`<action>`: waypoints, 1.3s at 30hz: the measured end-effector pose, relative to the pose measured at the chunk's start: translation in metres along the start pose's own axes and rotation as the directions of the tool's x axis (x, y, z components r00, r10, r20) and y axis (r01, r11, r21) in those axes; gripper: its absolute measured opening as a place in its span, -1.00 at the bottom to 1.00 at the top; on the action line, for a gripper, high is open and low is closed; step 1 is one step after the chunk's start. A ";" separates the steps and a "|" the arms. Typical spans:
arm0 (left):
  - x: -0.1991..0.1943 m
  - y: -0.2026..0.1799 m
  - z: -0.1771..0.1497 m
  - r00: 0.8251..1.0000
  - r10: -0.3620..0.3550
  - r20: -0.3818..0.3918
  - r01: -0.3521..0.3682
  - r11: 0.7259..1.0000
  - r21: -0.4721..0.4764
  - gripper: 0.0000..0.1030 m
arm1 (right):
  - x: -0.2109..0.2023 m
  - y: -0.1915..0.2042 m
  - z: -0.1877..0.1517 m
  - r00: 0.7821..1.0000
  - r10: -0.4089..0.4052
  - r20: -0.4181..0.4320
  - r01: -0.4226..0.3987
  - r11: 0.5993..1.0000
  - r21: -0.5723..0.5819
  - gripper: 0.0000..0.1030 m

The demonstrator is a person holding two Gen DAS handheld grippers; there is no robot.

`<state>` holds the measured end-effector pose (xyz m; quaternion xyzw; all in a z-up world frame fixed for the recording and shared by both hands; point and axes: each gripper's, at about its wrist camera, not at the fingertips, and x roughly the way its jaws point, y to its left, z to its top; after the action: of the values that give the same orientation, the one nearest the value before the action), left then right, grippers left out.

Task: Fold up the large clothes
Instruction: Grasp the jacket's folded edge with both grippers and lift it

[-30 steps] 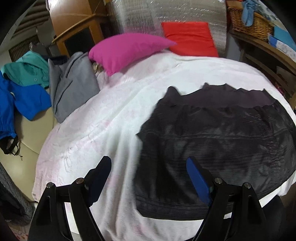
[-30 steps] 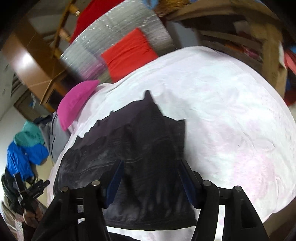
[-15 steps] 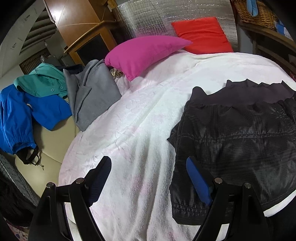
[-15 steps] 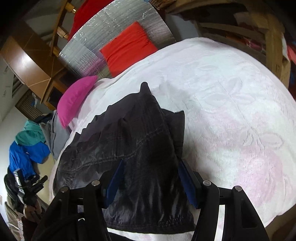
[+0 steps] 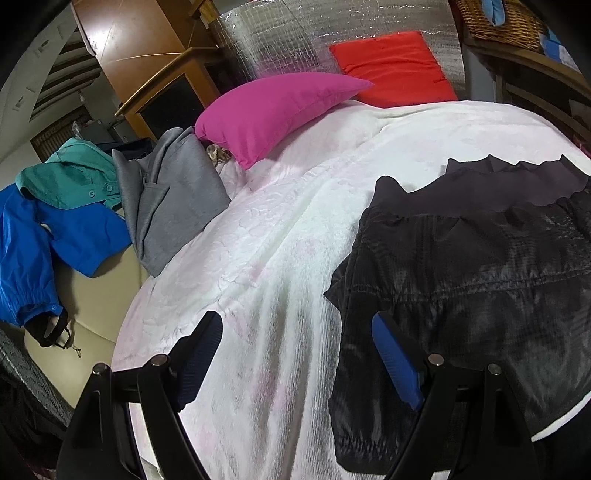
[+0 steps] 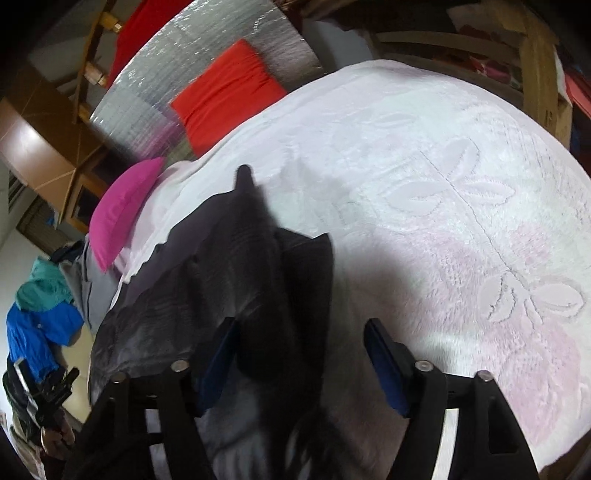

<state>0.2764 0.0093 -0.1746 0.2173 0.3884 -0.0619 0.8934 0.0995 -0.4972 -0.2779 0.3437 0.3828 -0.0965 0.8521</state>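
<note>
A black garment (image 5: 461,288) lies spread on the white bedspread (image 5: 280,236), at the right of the left wrist view. My left gripper (image 5: 295,354) is open and empty, above the bedspread just left of the garment's left edge. In the right wrist view the black garment (image 6: 229,266) lies left of centre with its right part bunched up. My right gripper (image 6: 299,358) is open, and the garment's bunched right edge sits between its fingers; I cannot tell whether the pads touch the cloth.
A pink pillow (image 5: 273,107) and a red cushion (image 5: 391,70) lie at the head of the bed. Grey (image 5: 170,199), teal (image 5: 70,177) and blue (image 5: 33,236) clothes are piled at the left. A wicker basket (image 5: 498,22) stands on a wooden shelf at the right.
My left gripper has moved left, so the black garment sits further right in its view. My right gripper has moved closer to the garment's right edge, which has bunched up.
</note>
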 end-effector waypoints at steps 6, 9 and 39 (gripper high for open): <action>0.015 -0.006 0.007 1.000 -0.013 -0.024 0.013 1.000 0.004 0.62 | 0.018 0.003 0.005 1.000 0.011 0.014 -0.012 1.000 0.018 0.61; 0.025 -0.008 0.011 0.995 -0.079 -0.060 0.079 0.997 -0.006 0.62 | 0.022 0.014 0.006 0.996 0.077 -0.035 -0.077 0.997 -0.005 0.61; 0.070 -0.023 -0.004 0.812 -0.540 -0.221 0.494 0.837 -0.234 0.67 | 0.028 0.035 -0.012 0.972 0.183 -0.151 -0.203 0.970 -0.134 0.29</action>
<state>0.3157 -0.0056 -0.2353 0.0345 0.5582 -0.2394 0.7936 0.1262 -0.4605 -0.2859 0.3209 0.4114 0.0396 0.8522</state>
